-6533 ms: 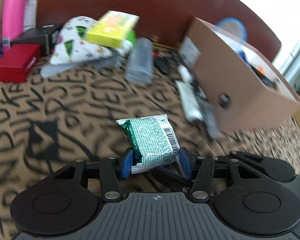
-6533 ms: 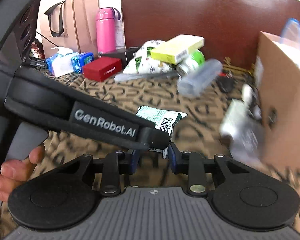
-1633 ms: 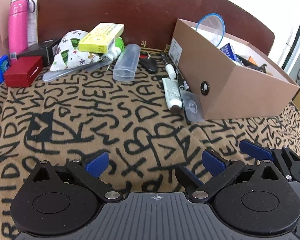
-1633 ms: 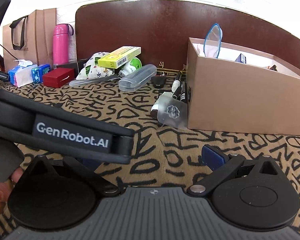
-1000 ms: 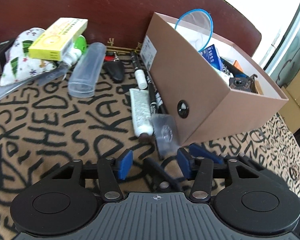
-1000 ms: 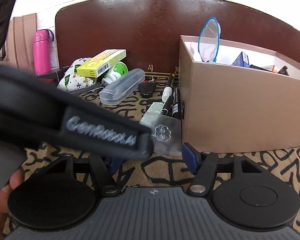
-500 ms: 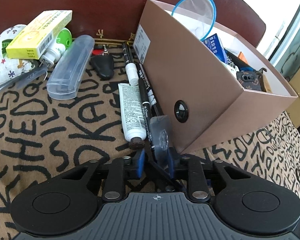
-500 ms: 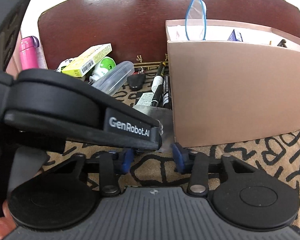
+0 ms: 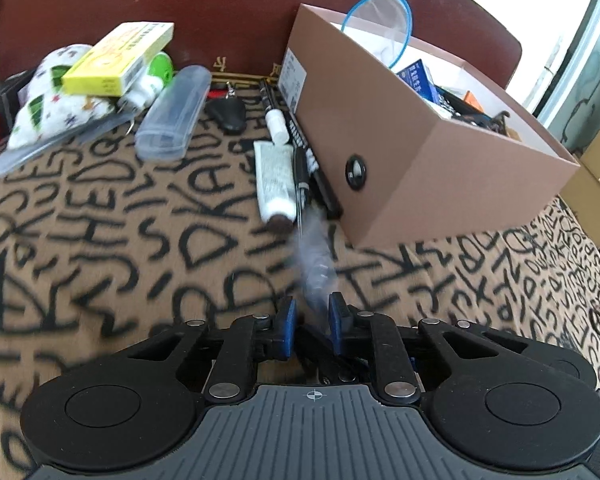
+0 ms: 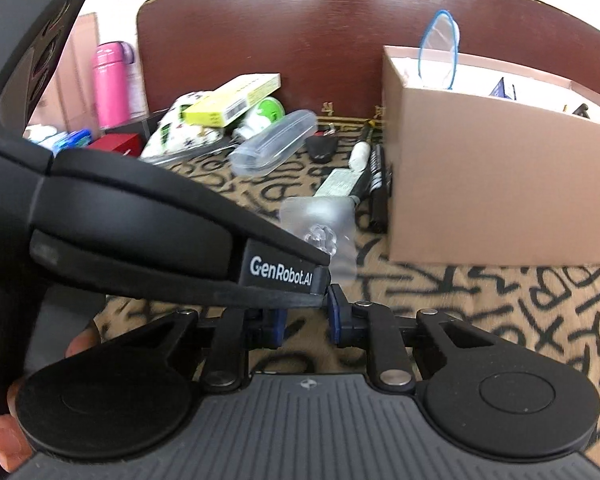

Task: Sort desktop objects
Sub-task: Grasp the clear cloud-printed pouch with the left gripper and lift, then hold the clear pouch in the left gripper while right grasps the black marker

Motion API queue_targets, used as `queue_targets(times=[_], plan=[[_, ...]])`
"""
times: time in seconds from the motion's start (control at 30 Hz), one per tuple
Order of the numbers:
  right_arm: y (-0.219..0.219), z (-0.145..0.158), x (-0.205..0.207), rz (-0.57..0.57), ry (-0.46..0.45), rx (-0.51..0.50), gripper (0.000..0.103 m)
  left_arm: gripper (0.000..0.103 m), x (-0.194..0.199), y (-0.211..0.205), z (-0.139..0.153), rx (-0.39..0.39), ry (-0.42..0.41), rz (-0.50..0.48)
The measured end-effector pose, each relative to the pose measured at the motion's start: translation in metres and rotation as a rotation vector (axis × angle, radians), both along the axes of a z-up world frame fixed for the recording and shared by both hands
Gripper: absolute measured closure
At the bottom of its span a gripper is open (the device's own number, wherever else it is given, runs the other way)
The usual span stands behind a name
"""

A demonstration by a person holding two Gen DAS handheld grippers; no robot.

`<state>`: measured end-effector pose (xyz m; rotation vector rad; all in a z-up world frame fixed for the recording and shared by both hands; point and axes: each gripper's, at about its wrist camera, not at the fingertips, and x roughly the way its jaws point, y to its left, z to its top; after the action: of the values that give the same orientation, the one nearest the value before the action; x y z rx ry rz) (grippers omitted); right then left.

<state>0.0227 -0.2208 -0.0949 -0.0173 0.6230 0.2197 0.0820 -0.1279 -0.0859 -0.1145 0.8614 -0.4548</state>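
Note:
My left gripper is shut on a small clear plastic packet and holds it above the patterned cloth, just in front of the brown cardboard box. The packet also shows in the right wrist view, blurred, with a flower mark on it. My right gripper sits close behind the left one with its jaws narrow and nothing visibly between them; the left gripper's body covers its left finger. A white tube and black markers lie beside the box.
At the back lie a clear case, a yellow box, a patterned pouch and a black key fob. A pink bottle stands far left. The box holds several items. A dark wooden board closes the back.
My left gripper closed on the clear packet beside the box and has lifted it back off the cloth. My right gripper's jaws narrowed over the last second.

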Motion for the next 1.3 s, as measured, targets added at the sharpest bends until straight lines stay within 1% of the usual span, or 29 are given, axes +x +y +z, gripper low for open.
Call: queue_targets(times=[0.1, 0.17, 0.3, 0.37, 0.4, 0.43, 0.47, 0.5, 0.57, 0.67, 0.77, 0.87, 0.93, 1.0, 1.07, 1.1, 1.17, 1.2, 1.27, 1.3], plan=[[0.004, 0.002, -0.018, 0.027, 0.005, -0.002, 0.078, 0.079, -0.020, 0.005, 0.001, 0.001, -0.002, 0.003], [0.006, 0.003, -0.031, 0.048, 0.012, -0.002, 0.078, 0.074, -0.033, 0.010, 0.002, -0.003, 0.000, 0.002], [0.007, 0.003, -0.054, 0.081, 0.028, 0.021, 0.078, 0.074, -0.051, 0.018, 0.000, -0.014, 0.011, 0.006], [0.007, 0.003, -0.055, 0.089, 0.022, 0.034, 0.077, 0.072, -0.051, 0.023, 0.001, -0.031, 0.014, 0.011], [0.006, 0.004, -0.052, 0.081, 0.022, 0.043, 0.076, 0.061, -0.051, 0.026, 0.001, -0.037, 0.013, 0.032], [0.004, 0.005, -0.051, 0.065, 0.017, 0.047, 0.075, 0.047, -0.050, 0.029, 0.002, -0.042, 0.007, 0.055], [0.002, 0.007, -0.051, 0.052, 0.008, 0.044, 0.072, 0.042, -0.049, 0.033, 0.004, -0.050, -0.004, 0.070], [-0.002, 0.008, -0.052, 0.037, -0.002, 0.040, 0.069, 0.040, -0.047, 0.035, 0.005, -0.054, -0.015, 0.086], [-0.009, 0.011, -0.049, 0.008, -0.016, 0.039, 0.070, 0.040, -0.039, 0.038, 0.005, -0.057, -0.019, 0.101], [-0.021, 0.014, -0.042, -0.040, -0.035, 0.041, 0.070, 0.040, -0.024, 0.038, 0.003, -0.072, 0.001, 0.112], [-0.032, 0.014, -0.032, -0.086, -0.040, 0.040, 0.070, 0.036, -0.017, 0.032, 0.003, -0.062, -0.007, 0.102], [-0.043, 0.015, -0.025, -0.129, -0.049, 0.035, 0.070, 0.027, -0.014, 0.020, 0.004, -0.046, -0.035, 0.066], [-0.049, 0.015, -0.021, -0.149, -0.050, 0.037, 0.070, 0.019, -0.011, 0.009, 0.004, -0.031, -0.057, 0.048], [-0.053, 0.015, -0.020, -0.155, -0.048, 0.031, 0.070, 0.017, -0.007, 0.000, 0.001, -0.008, -0.070, 0.039], [-0.053, 0.013, -0.019, -0.157, -0.042, 0.018, 0.070, 0.018, 0.000, -0.005, -0.004, 0.004, -0.061, 0.032], [-0.054, 0.011, -0.020, -0.155, -0.038, 0.017, 0.070, 0.023, 0.002, -0.006, -0.006, 0.017, -0.065, 0.030], [-0.056, 0.009, -0.018, -0.159, -0.029, 0.020, 0.070, 0.041, 0.002, -0.008, -0.007, 0.079, -0.099, 0.022], [-0.056, 0.008, -0.018, -0.161, -0.027, 0.021, 0.070, 0.047, 0.003, -0.008, -0.008, 0.103, -0.106, 0.013], [-0.055, 0.007, -0.017, -0.163, -0.023, 0.029, 0.070, 0.055, 0.003, -0.003, -0.008, 0.105, -0.108, 0.007], [-0.054, 0.007, -0.016, -0.159, -0.024, 0.029, 0.070, 0.061, 0.003, -0.001, -0.007, 0.105, -0.106, 0.014]])
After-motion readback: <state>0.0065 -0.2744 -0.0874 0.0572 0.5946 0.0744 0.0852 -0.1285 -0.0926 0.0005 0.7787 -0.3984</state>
